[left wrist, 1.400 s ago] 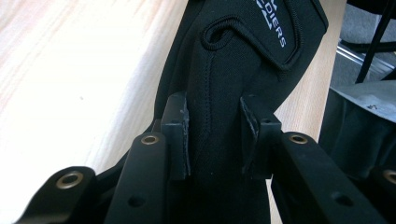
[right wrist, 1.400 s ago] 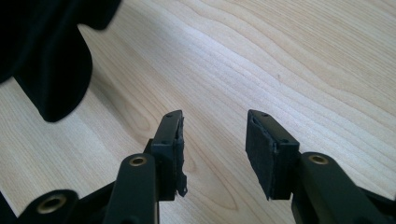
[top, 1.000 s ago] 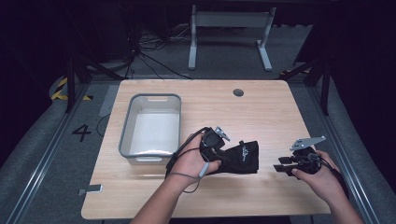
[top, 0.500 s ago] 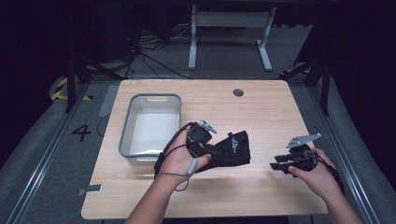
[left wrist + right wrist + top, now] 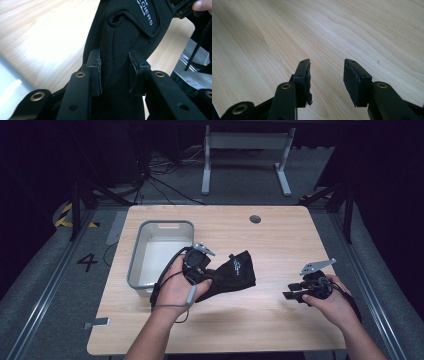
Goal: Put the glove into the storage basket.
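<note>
Black fabric is the thing in hand at this moment: a black glove [image 5: 231, 274] of stretchy material with small white letters on it. In the high view it lies a little below the middle of the frame, partly on the wooden table [image 5: 280, 240] and partly lifted by the left gripper [image 5: 200, 270], just to the right of the grey bin [image 5: 160, 254].

In the left gripper view the glove [image 5: 125, 32] passes between the two black jaws, and the pads [image 5: 96, 72] press on the cloth from both sides. So the left jaws are closed on the glove, with a middle gap filled by the fabric.

The right gripper [image 5: 295, 292] is in the lower right of the high view, well apart from the glove. In the right gripper view its pads [image 5: 352, 80] stand wide apart, with nothing between them, and bare wood is under them.

I judge that the picking up is done, because the grip looks firm. The placing is not yet done: the bin appears empty inside, and the glove is beside it, not over it. What is left, I think, is to carry the glove across the right wall of the bin and to let it go there. The right gripper has no part in the work for now.
</note>
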`<state>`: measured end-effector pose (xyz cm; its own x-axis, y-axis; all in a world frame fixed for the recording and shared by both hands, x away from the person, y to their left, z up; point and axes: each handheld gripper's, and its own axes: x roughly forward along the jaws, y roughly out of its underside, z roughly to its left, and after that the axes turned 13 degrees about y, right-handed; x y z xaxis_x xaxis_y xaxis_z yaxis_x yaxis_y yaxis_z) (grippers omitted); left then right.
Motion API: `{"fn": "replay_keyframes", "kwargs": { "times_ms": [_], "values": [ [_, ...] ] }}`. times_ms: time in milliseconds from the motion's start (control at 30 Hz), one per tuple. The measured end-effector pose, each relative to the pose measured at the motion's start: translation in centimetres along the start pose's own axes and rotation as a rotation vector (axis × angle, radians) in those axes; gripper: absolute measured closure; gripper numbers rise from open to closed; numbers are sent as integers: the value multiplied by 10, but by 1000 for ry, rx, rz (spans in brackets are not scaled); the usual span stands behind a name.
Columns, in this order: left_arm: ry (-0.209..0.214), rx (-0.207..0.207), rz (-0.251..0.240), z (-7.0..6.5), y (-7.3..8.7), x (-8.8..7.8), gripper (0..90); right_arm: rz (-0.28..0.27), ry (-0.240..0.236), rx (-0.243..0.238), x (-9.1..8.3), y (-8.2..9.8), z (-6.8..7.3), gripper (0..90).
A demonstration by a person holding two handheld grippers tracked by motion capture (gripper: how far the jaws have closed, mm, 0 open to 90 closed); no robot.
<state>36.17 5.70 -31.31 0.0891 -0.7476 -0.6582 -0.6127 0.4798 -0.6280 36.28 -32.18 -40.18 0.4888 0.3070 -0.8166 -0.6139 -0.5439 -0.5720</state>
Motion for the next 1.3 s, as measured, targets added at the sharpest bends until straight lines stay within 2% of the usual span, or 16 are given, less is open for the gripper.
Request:
{"fn": "replay_keyframes", "kwargs": {
  "times_ms": [333, 467, 567, 700, 767, 933, 1000, 1100, 1300],
  "values": [
    [-69, -47, -32, 17, -4, -24, 666, 11, 3, 8, 1, 4, 2, 577],
    [-110, -75, -36, 32, -5, -31, 667, 8, 9, 16, -2, 7, 2, 574],
    [-137, -106, -52, 46, -5, -37, 667, 14, 16, 23, -3, 11, 1, 573],
    [-165, -155, -99, 62, -4, -45, 666, 15, 26, 36, -6, 16, 0, 571],
    [-178, -160, -106, 69, -5, -46, 666, 13, 28, 41, -7, 17, -1, 570],
    [-208, -214, -129, 89, -3, -47, 666, 22, 32, 45, -7, 19, 0, 566],
    [-214, -241, -154, 94, -2, -49, 665, 22, 32, 43, -7, 20, -1, 564],
    [-273, -286, -165, 98, -1, -49, 664, 22, 33, 45, -7, 20, -1, 562],
    [-295, -330, -186, 108, 5, -53, 662, 23, 29, 35, -4, 17, 0, 559]
  ]
}}
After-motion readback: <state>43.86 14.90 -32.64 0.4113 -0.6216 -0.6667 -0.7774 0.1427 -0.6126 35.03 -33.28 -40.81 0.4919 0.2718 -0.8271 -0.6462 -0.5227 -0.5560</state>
